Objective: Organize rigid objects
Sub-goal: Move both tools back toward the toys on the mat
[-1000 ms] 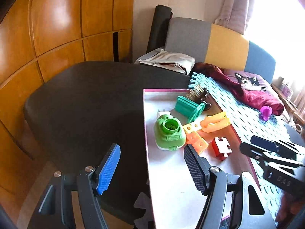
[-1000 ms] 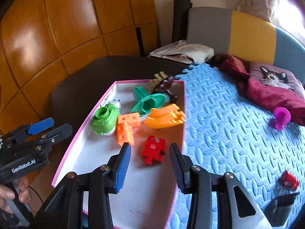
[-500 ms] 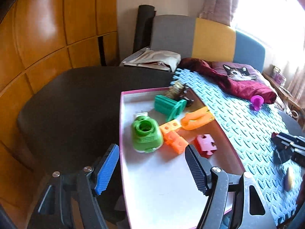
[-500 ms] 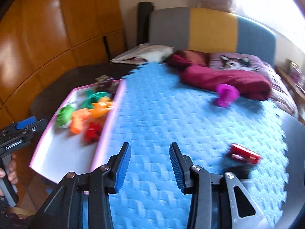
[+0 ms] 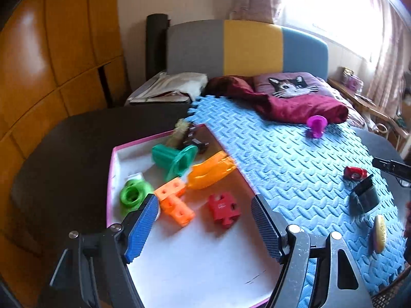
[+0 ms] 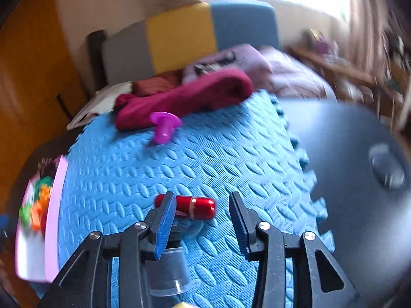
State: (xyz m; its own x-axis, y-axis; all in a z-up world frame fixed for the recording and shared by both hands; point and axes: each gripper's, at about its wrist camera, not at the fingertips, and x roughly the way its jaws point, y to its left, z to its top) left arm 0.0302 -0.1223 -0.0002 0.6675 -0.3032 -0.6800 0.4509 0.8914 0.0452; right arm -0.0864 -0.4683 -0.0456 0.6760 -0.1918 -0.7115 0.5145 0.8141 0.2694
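A pink-rimmed white tray (image 5: 179,256) holds a green round part (image 5: 133,195), an orange block piece (image 5: 174,202), a red puzzle piece (image 5: 224,209), an orange clip (image 5: 210,172) and a teal funnel (image 5: 174,157). My left gripper (image 5: 205,227) is open and empty above the tray's near half. My right gripper (image 6: 201,224) is open and empty over the blue foam mat (image 6: 179,169), just short of a red capsule (image 6: 192,206). The capsule also shows in the left wrist view (image 5: 355,172). A purple funnel (image 6: 164,127) lies farther back on the mat.
A dark translucent cup (image 6: 167,272) lies under my right gripper; it also shows in the left wrist view (image 5: 364,199). A yellow oval piece (image 5: 379,233) lies near it. A maroon cloth (image 6: 185,97) and cat cushion (image 5: 290,87) lie at the mat's far end. The tray (image 6: 54,205) is far left.
My right gripper has swung right from the tray across the mat to the red capsule. My left gripper has shifted right over the tray. Both stayed open.
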